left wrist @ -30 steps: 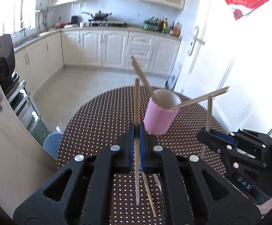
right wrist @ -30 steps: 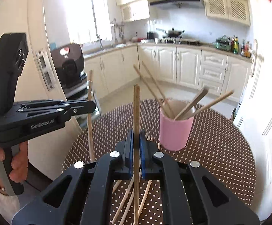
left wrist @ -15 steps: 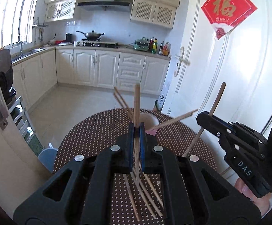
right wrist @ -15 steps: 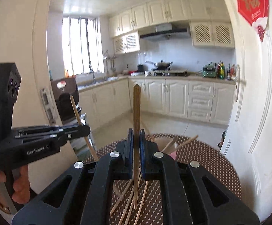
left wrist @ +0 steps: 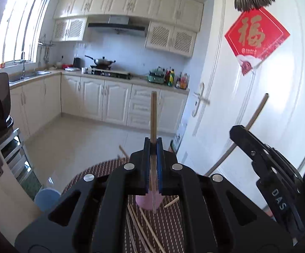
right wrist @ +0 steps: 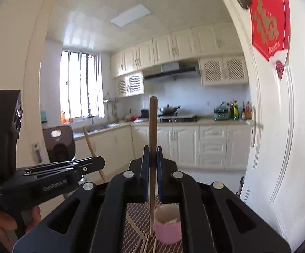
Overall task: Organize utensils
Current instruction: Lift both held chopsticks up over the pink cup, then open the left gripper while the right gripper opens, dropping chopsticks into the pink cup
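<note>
**Two grippers, each clamping one chopstick above a pink cup**

Left wrist view: a wooden chopstick (left wrist: pixel 153 126) stands upright, pinched between the blue-padded fingers (left wrist: pixel 145 164) of the left gripper (left wrist: pixel 153 147); its lower end shows below the jaws, in front of the pink cup (left wrist: pixel 147 202). The cup sits on a brown dotted tablecloth (left wrist: pixel 173 227), mostly hidden behind the gripper body. Loose chopsticks (left wrist: pixel 144 227) lie fanned on the cloth at 6 o'clock from the cup, and one more (left wrist: pixel 171 202) lies at its 3 o'clock. At the frame's 3 o'clock the right gripper (left wrist: pixel 239 132) grips a second chopstick (left wrist: pixel 255 113), tilted toward 1 o'clock, against a white door (left wrist: pixel 226 73) bearing a red paper decoration (left wrist: pixel 255 40).

Right wrist view: the right gripper (right wrist: pixel 153 156) is clenched on its chopstick (right wrist: pixel 152 126), upright, the lower tip hanging just left of the cup (right wrist: pixel 168 230), whose open mouth appears to hold nothing. Chopsticks (right wrist: pixel 146 242) lie on the cloth (right wrist: pixel 137 215) at the cup's 8 o'clock. At the frame's 9 o'clock the left gripper (right wrist: pixel 98 164), held by a hand (right wrist: pixel 3 221), holds its chopstick (right wrist: pixel 90 145) tilted toward 11 o'clock. Cream kitchen cabinets (right wrist: pixel 194 143) fill the background
</note>
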### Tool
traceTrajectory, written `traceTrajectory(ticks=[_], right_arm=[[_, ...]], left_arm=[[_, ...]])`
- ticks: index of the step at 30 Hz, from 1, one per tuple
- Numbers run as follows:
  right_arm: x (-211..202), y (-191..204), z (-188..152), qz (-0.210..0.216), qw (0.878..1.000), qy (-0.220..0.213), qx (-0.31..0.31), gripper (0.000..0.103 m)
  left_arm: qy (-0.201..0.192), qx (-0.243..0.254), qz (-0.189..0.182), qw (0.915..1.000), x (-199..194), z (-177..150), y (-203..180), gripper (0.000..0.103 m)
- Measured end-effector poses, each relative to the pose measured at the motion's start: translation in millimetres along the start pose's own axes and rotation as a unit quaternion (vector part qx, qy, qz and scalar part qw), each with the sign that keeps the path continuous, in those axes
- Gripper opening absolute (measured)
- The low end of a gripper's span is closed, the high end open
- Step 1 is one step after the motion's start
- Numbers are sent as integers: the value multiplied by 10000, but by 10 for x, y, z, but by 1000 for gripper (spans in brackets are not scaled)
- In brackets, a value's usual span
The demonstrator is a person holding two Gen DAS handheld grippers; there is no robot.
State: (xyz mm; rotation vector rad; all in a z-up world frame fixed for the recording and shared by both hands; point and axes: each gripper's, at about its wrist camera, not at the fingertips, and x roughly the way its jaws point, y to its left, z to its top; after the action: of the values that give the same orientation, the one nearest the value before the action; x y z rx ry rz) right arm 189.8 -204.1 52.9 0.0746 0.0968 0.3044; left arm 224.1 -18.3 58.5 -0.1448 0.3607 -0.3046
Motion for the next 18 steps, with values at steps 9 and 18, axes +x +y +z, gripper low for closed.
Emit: traceTrajectory(ticks=[9,18], right_arm=[[254,-130,-58,-363,9987,-352,-59,5],[429,-196,-192,-405,9991,-111,-33,5]], left_arm=[[-353,-174,106,9992,357,73,42,6],[-79,-69,207,9997,701,-138,41,6]])
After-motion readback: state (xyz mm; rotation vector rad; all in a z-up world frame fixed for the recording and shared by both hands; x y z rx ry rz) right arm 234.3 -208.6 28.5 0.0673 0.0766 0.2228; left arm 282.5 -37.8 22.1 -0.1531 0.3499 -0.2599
